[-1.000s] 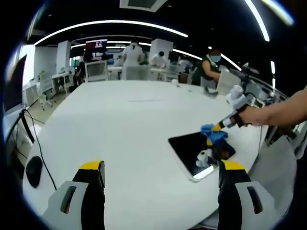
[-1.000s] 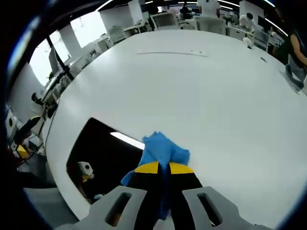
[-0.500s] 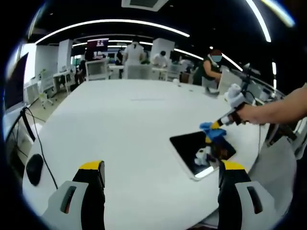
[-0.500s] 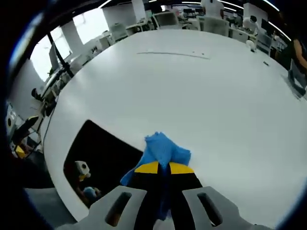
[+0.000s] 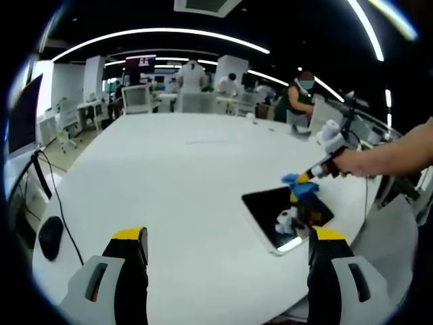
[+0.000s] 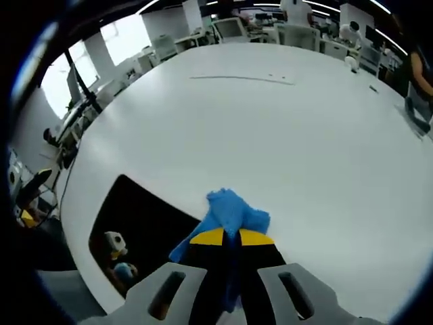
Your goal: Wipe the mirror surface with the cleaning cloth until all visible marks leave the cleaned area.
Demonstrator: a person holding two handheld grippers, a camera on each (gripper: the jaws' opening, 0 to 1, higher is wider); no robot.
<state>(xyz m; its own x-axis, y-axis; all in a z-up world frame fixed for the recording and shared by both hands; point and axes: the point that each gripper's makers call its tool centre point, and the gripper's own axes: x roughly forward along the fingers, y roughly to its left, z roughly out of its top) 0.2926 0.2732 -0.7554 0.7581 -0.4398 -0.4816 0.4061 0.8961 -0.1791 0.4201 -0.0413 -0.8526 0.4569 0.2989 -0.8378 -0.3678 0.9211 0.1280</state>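
Observation:
A dark rectangular mirror lies flat near the right edge of the white table. My right gripper is shut on a blue cleaning cloth, which rests at the mirror's far edge. In the left gripper view that gripper comes in from the right, held by a hand, with the cloth bunched on the mirror's far corner. My left gripper stands open over the near table edge, well left of the mirror, with nothing between its fingers.
A black mouse and cable lie at the table's left edge. People and desks fill the room behind the far side. A thin strip lies on the table farther out.
The cloth and the right gripper have shifted slightly along the mirror's far edge. My left gripper has stayed put.

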